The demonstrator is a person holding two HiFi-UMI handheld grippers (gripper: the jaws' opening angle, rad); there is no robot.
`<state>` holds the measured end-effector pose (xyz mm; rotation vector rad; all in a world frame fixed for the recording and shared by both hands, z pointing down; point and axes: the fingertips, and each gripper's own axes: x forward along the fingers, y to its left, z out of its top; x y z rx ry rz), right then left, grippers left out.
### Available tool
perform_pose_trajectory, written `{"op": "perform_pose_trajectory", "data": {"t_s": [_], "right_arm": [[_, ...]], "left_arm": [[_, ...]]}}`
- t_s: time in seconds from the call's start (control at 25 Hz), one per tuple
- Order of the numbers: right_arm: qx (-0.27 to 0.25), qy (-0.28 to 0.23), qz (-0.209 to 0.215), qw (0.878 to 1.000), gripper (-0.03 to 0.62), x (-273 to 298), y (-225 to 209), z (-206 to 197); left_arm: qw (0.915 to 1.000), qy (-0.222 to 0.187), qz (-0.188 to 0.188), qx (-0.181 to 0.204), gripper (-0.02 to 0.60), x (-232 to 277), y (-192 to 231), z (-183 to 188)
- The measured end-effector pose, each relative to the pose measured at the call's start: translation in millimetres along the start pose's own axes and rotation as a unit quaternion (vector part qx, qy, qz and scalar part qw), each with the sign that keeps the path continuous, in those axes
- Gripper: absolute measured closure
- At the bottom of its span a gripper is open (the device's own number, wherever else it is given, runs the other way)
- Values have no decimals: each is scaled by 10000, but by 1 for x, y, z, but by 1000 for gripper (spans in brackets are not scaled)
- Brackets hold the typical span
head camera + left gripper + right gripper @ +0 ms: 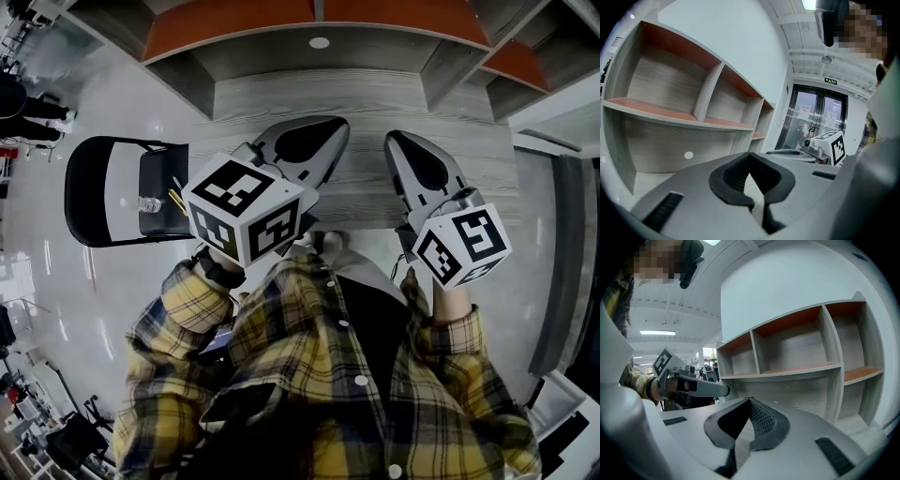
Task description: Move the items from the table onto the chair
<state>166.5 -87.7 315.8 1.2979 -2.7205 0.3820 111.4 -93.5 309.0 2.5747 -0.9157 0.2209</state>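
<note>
The black folding chair (98, 192) stands left of the table. On its seat lie a small clear item (148, 203) and a thin yellow stick-like item (176, 198). Above the grey wood-grain table (366, 98), my left gripper (339, 123) and right gripper (391, 137) are held side by side and point at the shelf unit. The left gripper (750, 153) has its jaws closed tip to tip with nothing between them. My right gripper (750, 400) is shut and empty too. The part of the tabletop in view shows only bare wood grain.
A shelf unit (319, 28) with orange-brown boards rises behind the table; its open bays (797, 345) face the grippers. A glossy pale floor (56, 272) surrounds the chair. A glass door (813, 117) lies to the right. People stand far off at the upper left (28, 108).
</note>
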Motion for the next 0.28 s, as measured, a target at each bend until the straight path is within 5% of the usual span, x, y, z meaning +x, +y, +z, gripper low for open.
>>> {"op": "perform_pose_trajectory", "data": {"t_s": [0.28], "right_arm": [[2, 24, -16, 10000, 579, -3, -6, 1]], "left_arm": [[10000, 35, -17, 6, 578, 8, -3, 1]]}}
